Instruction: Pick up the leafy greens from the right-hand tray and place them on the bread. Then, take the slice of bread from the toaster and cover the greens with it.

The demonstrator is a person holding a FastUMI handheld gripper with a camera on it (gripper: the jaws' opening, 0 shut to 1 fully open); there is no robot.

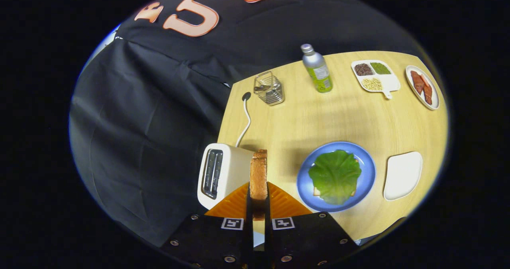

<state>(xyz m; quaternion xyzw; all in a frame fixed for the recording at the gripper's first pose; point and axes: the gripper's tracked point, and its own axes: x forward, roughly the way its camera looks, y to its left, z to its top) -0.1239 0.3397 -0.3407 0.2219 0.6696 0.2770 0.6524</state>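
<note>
Overhead, tongs (259,189) gripping toast (258,173) above table (342,117).

Green leaf (335,175), blue plate (367,169)

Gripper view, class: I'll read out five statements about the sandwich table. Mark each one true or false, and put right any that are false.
1. The gripper is shut on a slice of bread held edge-up between its fingers. True.
2. The lettuce leaf lies on the white tray. False: it lies on bread on the blue plate; the white tray beside that plate is bare.
3. The toaster stands just beside the held slice, with a white cord running away from it. True.
4. The bottle is lying on its side. False: it stands upright.
5. The wire basket sits on the blue plate. False: it stands on the table, beyond the toaster.
</note>
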